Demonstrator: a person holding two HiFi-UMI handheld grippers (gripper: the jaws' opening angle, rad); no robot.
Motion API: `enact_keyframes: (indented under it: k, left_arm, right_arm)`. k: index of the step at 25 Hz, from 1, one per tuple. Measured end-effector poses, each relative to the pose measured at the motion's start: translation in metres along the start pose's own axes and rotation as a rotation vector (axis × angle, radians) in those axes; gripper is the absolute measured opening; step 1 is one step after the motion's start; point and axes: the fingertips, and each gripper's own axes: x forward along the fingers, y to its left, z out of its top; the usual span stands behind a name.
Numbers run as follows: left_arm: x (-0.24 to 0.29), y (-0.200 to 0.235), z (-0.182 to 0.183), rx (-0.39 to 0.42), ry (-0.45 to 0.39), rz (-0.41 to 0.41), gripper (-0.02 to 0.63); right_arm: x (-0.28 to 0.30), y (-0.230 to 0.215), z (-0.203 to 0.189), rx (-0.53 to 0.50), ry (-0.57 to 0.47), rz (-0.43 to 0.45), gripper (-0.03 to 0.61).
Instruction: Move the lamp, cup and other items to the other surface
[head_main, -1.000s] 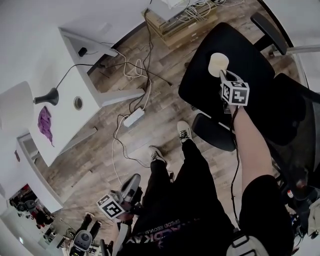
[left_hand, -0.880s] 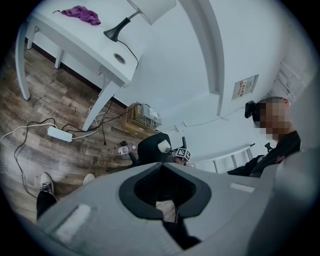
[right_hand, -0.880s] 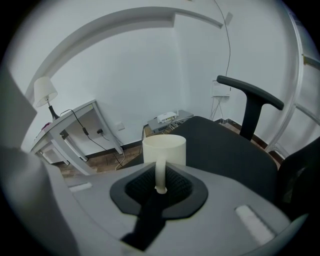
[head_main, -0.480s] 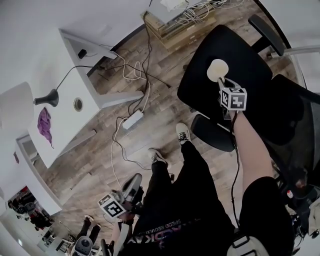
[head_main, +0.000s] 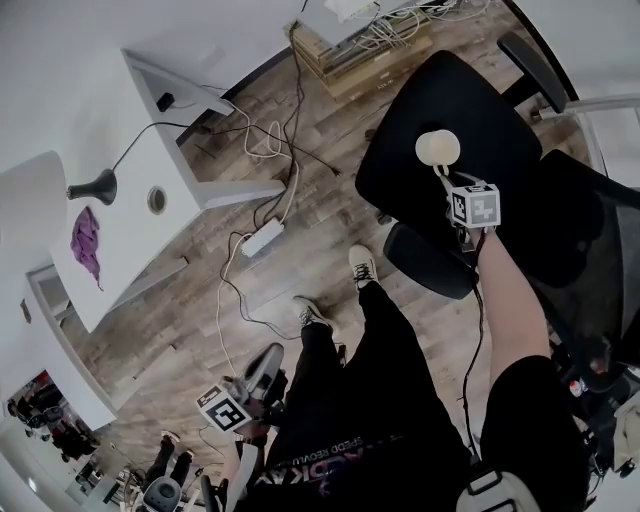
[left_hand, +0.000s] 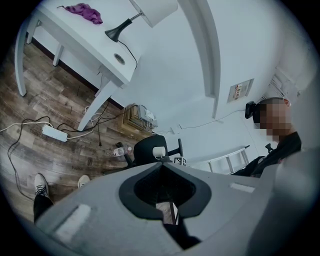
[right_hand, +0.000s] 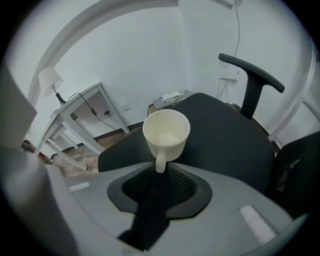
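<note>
Down onto the seat and slightly nearer the person since the earlier frames has come the cream ceramic cup with a loop handle. It now stands upright on the black padded seat of the office chair, with its handle turned toward the right tongs. Those tongs have just been opening. The handle still lies between the jaw tips, but a dark gap shows beside it and the pads no longer seem to press, so I read this as a release rather than a grip. If the chair is the other surface the task means, the cup's move looks finished. What remains for this hand is probably to draw straight back so the jaws do not catch the handle and tip the cup. The left tongs hang low beside the person's leg, jaws together and holding nothing. Well apart, across the wooden floor with its loose cables, the white table still carries the lamp with a black base and white shade. It also carries a crumpled purple cloth, so most of the task is still ahead.
</note>
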Motion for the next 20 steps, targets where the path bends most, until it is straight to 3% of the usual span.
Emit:
enact_keyframes:
  k: [2, 5, 9, 13, 16, 20]
  left_arm:
    - [-0.002, -0.001, 0.003, 0.004, -0.012, -0.021, -0.003]
    - [-0.008, -0.004, 0.009, 0.013, -0.032, -0.061, -0.003]
    - [-0.018, -0.010, 0.018, 0.027, -0.065, -0.121, -0.003]
    - [-0.043, -0.009, 0.017, 0.054, -0.080, -0.171, -0.003]
    - [-0.068, -0.002, 0.011, 0.077, -0.097, -0.192, -0.003]
    - [-0.094, 0.004, 0.006, 0.085, -0.150, -0.224, -0.003]
  right_arm:
    - [-0.011, -0.005, -0.001, -0.016, -0.005, -0.011, 0.087]
    - [-0.044, -0.016, 0.002, -0.015, -0.043, -0.066, 0.005]
    - [-0.100, -0.026, 0.016, -0.036, -0.113, -0.169, 0.005]
    - [-0.162, -0.010, 0.036, 0.002, -0.229, -0.220, 0.005]
    - [-0.204, 0.032, 0.055, 0.028, -0.335, -0.165, 0.005]
    - [-0.242, 0.128, 0.068, 0.002, -0.414, 0.036, 0.005]
